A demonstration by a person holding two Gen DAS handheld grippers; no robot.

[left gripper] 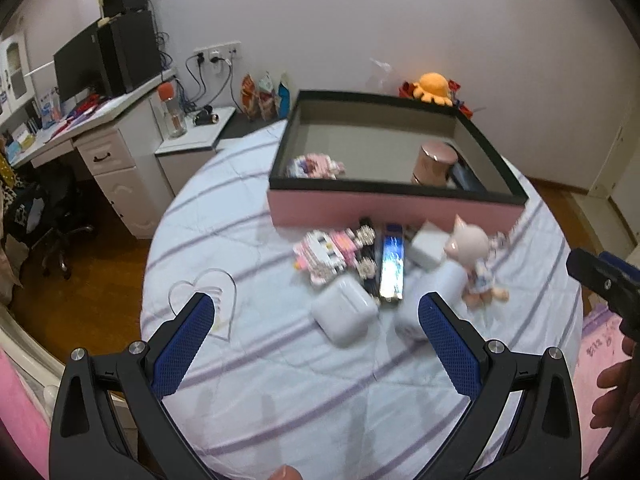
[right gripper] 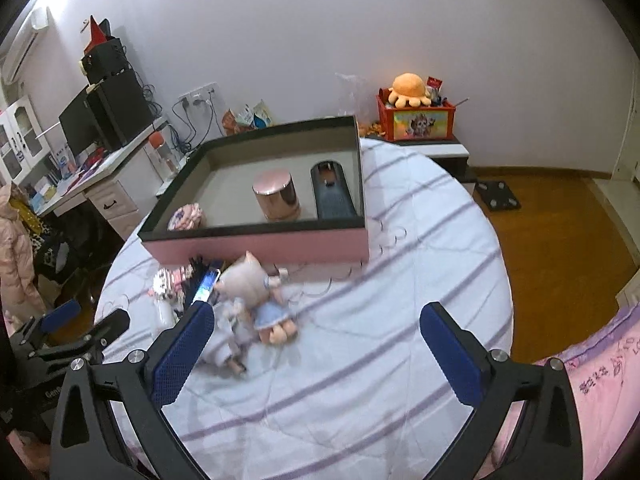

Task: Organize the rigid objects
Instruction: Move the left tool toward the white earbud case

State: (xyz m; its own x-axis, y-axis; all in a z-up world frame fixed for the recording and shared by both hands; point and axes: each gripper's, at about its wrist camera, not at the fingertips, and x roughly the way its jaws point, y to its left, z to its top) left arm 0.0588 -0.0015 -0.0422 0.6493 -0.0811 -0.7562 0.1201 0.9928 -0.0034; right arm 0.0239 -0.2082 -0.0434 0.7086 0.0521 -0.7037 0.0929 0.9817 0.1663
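My left gripper [left gripper: 316, 322] hangs over the striped bedspread [left gripper: 280, 380] with its jaws spread wide and nothing between them; my right gripper [right gripper: 317, 330] hovers the same way, jaws wide apart and empty, over a bare stretch of the same cloth

Ahead of both sits the box [right gripper: 256, 246], pink outside with a dark rim and a grey floor. Inside it I see a pink metallic cylinder [right gripper: 277, 195] standing upright near the middle, a dark flat device [right gripper: 333, 194] lying just beside it against the right wall, and a small pink and white toy [right gripper: 186, 216] in the near left corner

The rest lies in a heap on the cloth right in front of the box's near wall. From the left camera: a white earbud case [left gripper: 345, 310] nearest my left gripper, a pink and white block toy [left gripper: 324, 252] behind it, a phone with a lit screen [left gripper: 391, 266] lying lengthwise beside that, a small white box [left gripper: 429, 245] close to the pink wall, and a doll with a pale head and blue dress [left gripper: 476, 260] lying on its back at the right of the heap. A clear heart-shaped piece [left gripper: 204, 300] lies apart, to the left, near my left finger [left gripper: 186, 354]

An orange plush octopus [right gripper: 408, 88] sits on a red crate [right gripper: 416, 122] by the far wall
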